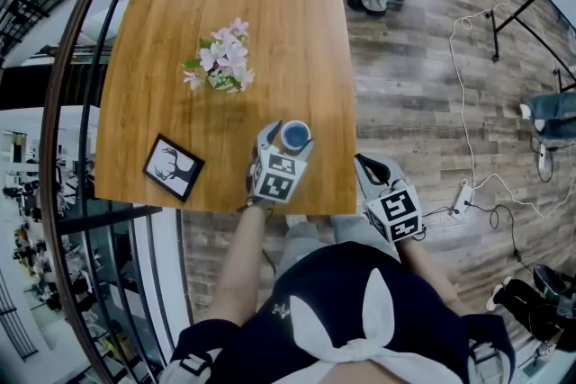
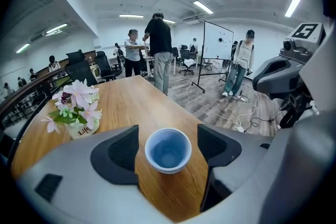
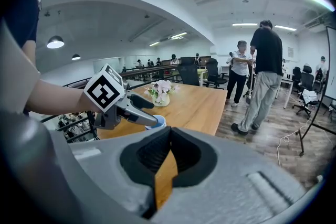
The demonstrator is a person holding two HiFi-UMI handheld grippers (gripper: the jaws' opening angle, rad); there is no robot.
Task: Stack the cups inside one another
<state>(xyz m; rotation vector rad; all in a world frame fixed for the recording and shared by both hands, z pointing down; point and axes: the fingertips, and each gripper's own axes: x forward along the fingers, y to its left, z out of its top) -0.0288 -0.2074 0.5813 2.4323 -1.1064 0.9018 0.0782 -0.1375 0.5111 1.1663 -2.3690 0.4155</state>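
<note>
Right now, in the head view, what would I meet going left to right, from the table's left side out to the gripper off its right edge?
framed deer picture → flower pot → blue cup → right gripper, off the table's edge

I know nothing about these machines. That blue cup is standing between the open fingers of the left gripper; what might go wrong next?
1. The blue cup stands loose between the left gripper's spread fingers, near the table's right edge. An off-centre close could tip it over or push it off.
2. The cup looks thin, so a hard squeeze might dent it.
</note>
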